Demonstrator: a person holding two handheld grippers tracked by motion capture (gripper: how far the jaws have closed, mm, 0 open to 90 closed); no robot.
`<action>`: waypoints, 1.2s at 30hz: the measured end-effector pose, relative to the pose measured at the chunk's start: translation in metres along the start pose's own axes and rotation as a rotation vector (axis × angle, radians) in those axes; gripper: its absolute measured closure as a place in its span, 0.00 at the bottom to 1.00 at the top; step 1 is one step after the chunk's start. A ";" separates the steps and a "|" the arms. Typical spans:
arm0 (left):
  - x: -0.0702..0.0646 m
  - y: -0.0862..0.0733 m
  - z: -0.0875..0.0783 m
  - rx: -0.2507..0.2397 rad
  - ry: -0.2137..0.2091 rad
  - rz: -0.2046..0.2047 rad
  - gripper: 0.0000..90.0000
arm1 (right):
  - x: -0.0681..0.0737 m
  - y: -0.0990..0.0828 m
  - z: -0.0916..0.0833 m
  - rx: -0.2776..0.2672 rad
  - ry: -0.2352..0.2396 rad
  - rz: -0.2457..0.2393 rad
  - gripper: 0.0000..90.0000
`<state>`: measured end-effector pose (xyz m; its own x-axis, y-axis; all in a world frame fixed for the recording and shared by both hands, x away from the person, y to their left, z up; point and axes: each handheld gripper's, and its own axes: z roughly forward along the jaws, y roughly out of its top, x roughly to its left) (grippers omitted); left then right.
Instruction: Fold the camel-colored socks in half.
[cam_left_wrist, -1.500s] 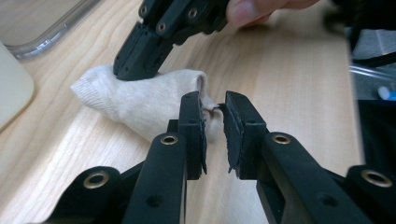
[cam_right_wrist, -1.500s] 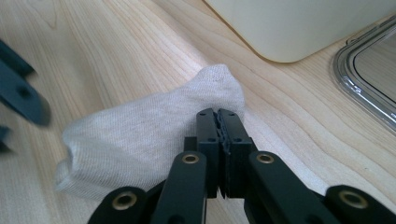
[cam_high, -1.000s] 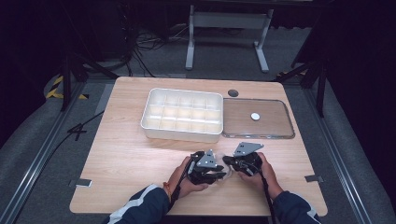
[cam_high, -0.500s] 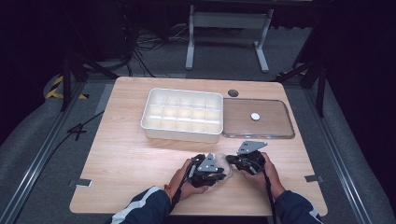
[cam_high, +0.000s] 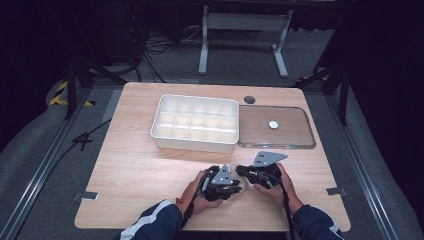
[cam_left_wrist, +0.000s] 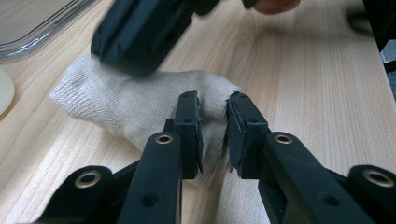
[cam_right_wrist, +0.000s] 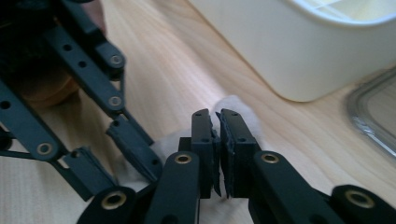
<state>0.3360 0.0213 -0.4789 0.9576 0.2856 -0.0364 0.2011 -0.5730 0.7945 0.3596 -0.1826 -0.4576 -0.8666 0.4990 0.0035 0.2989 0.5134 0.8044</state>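
On the wooden bench (cam_high: 135, 165) stand one white divided tray (cam_high: 196, 122) and, just beside it, one clear lid (cam_high: 290, 131) (a single white disc (cam_high: 273, 124) on it). One cream sock (cam_left_wrist: 135, 105) lies near the front edge, between two claws. The left claw (cam_left_wrist: 213, 133) pinches its fabric. The right claw (cam_right_wrist: 217, 140), nearly closed and just easing open, has the sock's edge between its jaws.

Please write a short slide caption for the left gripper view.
Left claw pinching a beige knitted sock on the wooden table.
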 end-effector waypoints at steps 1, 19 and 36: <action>0.000 0.000 0.000 -0.004 -0.003 -0.006 0.84 | 0.001 0.000 0.002 0.007 -0.006 -0.006 0.95; 0.004 0.000 0.000 -0.004 -0.030 -0.007 0.84 | -0.009 -0.005 0.010 0.084 -0.155 -0.014 0.99; 0.004 0.000 0.000 0.006 -0.020 -0.001 0.84 | 0.001 0.003 0.013 0.038 -0.062 -0.050 1.00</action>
<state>0.3394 0.0221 -0.4786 0.9614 0.2708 -0.0490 0.2030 -0.5773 0.7909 0.3647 -0.1711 -0.4631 -0.8549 0.5135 -0.0741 0.2713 0.5643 0.7797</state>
